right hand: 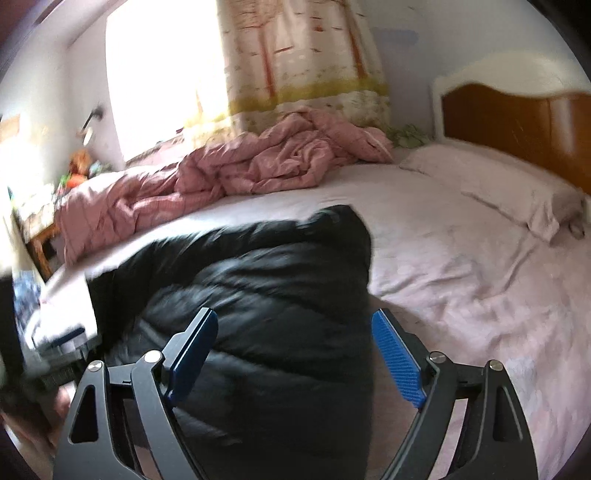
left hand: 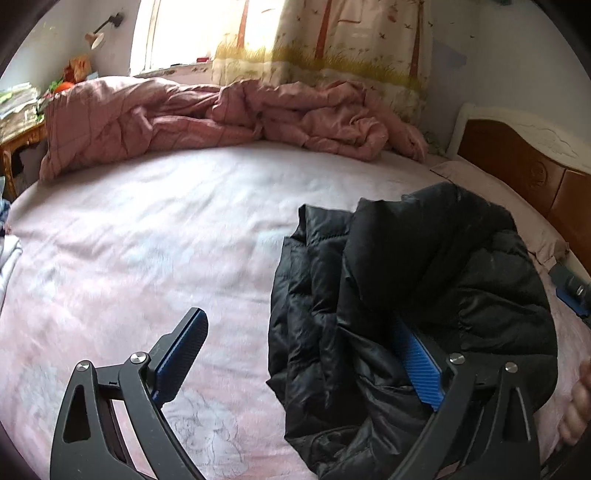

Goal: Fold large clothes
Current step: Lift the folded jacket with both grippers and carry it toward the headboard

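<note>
black puffer jacket (left hand: 406, 295) bunched on pink bed sheet (left hand: 147, 240); left tool (left hand: 303, 362) and right tool (right hand: 295, 354) both wide apart, empty

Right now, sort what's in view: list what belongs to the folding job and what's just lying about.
Job: black puffer jacket, left gripper, right gripper, bed sheet as folding surface.

Lying about: pink quilt, pillow, curtain, wall lamp.

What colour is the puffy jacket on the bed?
Black. The puffy jacket shows best in the left wrist view, lying on the pink bed sheet.
</note>
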Available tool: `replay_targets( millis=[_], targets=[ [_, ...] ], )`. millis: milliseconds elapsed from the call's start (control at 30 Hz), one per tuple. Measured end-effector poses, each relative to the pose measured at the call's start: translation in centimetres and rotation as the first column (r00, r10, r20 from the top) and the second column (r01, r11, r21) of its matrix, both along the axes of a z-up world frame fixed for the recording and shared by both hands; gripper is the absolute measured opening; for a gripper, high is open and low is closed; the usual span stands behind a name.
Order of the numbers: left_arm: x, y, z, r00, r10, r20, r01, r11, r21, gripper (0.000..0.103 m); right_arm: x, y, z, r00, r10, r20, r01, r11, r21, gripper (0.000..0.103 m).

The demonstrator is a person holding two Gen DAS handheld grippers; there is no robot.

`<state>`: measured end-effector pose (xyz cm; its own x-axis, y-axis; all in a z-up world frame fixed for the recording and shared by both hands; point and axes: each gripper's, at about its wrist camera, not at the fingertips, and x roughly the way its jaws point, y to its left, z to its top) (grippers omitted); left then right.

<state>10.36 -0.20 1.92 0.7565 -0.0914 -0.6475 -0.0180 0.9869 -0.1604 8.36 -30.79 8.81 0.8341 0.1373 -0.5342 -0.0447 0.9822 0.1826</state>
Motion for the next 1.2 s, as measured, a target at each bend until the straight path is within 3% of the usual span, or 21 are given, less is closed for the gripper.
replay_targets(
  millis=[133, 267, 333, 400, 467, 500, 600, 633, 667, 700, 767, 833, 967, 1067, 1200],
  targets=[
    [-0.4, 0.5, -0.5, 1.0, 0.009, -0.019, -0.01, 0.999, -0.044, 0.099, 1.0, -3.8, -0.5, 0.998, -0.006, -0.07, 0.019, 0.983, 0.184, 0.088],
    [-0.2, 1.5, -1.6, 0.997, 0.022, -0.071, -0.035, 0.984, -0.177, 0.102, 2.3, -5.6, -2.7, 0.983, 0.092, -0.158, -0.037, 0.945, 0.326, 0.089],
    [0.3, 2.3, -2.6, 0.992, -0.026, -0.127, -0.016, 0.949, -0.316, 0.102, 3.5, -5.7, -4.5, 0.964, 0.137, -0.227, -0.043, 0.926, 0.376, 0.089],
    [1.1, 2.8, -3.9, 0.976, -0.104, -0.189, 0.004, 0.885, -0.466, 0.1, 4.3, -5.8, -5.8, 0.948, 0.174, -0.266, -0.04, 0.897, 0.441, 0.092],
    [1.8, 2.6, -4.8, 0.958, -0.19, -0.216, 0.033, 0.819, -0.573, 0.094, 4.8, -6.1, -7.0, 0.94, 0.167, -0.299, -0.001, 0.873, 0.487, 0.093],
    [1.8, 2.5, -4.9, 0.954, -0.207, -0.219, 0.035, 0.798, -0.601, 0.093, 4.9, -6.1, -7.2, 0.939, 0.169, -0.301, 0.002, 0.87, 0.494, 0.095],
    [2.0, 2.1, -4.9, 0.95, -0.226, -0.217, 0.037, 0.769, -0.639, 0.084, 5.0, -5.5, -7.0, 0.938, 0.187, -0.291, -0.034, 0.888, 0.459, 0.091],
    [2.0, 1.9, -5.0, 0.946, -0.246, -0.211, 0.048, 0.751, -0.659, 0.071, 5.0, -5.2, -7.0, 0.938, 0.196, -0.287, -0.051, 0.894, 0.444, 0.087],
    [1.9, 1.8, -4.9, 0.946, -0.257, -0.198, 0.059, 0.736, -0.674, 0.06, 5.0, -5.1, -6.9, 0.94, 0.194, -0.282, -0.055, 0.899, 0.435, 0.074],
    [1.9, 1.6, -4.5, 0.948, -0.259, -0.186, 0.07, 0.739, -0.67, 0.056, 4.8, -5.1, -6.8, 0.944, 0.184, -0.273, -0.05, 0.901, 0.431, 0.064],
    [1.6, 0.8, -3.3, 0.951, -0.271, -0.148, 0.121, 0.769, -0.628, 0.042, 4.3, -5.3, -6.3, 0.951, 0.177, -0.252, -0.056, 0.905, 0.423, 0.056],
    [1.8, 0.0, -2.1, 0.951, -0.284, -0.122, 0.151, 0.771, -0.618, 0.039, 4.2, -5.2, -5.3, 0.956, 0.174, -0.237, -0.068, 0.915, 0.399, 0.052],
    [3.4, -3.7, 0.1, 0.94, -0.329, -0.089, 0.198, 0.74, -0.643, 0.038, 4.1, -6.4, -2.1, 0.974, 0.123, -0.192, -0.056, 0.946, 0.319, 0.05],
    [4.9, -9.0, 2.5, 0.924, -0.382, -0.026, 0.284, 0.728, -0.624, 0.038, 4.1, -9.5, 0.8, 0.987, 0.048, -0.153, -0.003, 0.958, 0.288, 0.05],
    [7.3, -17.1, 4.9, 0.889, -0.456, 0.04, 0.38, 0.686, -0.62, 0.038, 3.6, -15.6, 4.2, 0.995, -0.054, -0.087, 0.076, 0.96, 0.268, 0.05]
  ],
)
